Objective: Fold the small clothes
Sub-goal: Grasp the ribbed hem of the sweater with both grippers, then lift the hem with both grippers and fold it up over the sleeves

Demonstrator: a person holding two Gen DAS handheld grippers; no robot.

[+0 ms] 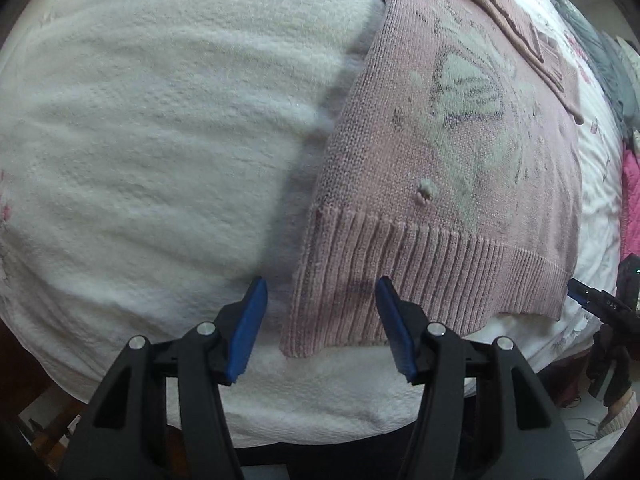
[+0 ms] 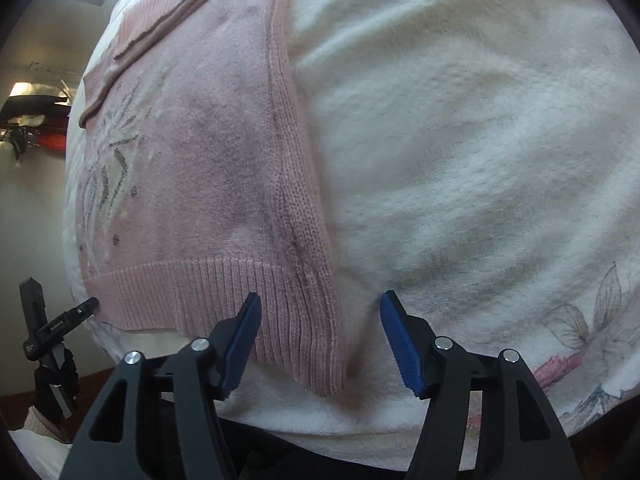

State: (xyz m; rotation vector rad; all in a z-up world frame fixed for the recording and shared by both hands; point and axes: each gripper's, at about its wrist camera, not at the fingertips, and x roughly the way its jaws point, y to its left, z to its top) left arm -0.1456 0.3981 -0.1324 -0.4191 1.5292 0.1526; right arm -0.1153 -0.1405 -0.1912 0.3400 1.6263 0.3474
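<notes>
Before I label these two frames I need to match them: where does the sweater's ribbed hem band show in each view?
Left wrist view: the ribbed hem runs across the lower centre-right, its left corner between the open left gripper fingers.
Right wrist view: the ribbed hem lies lower left, its right corner between the open right gripper fingers.
Shared landmark: the butterfly pattern on the pink sweater.

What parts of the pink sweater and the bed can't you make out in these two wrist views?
- Pink sweater neckline: cut off by the top edge in both views.
- Folded sleeve: its shoulder end runs out of the left wrist view.
- Sweater's underside: hidden by its own knit.
- White blanket print: partly covered by the right gripper.
- Clothes pile: squeezed at the fisheye rim, items unclear.
- Left gripper: hem contact unclear.
</notes>
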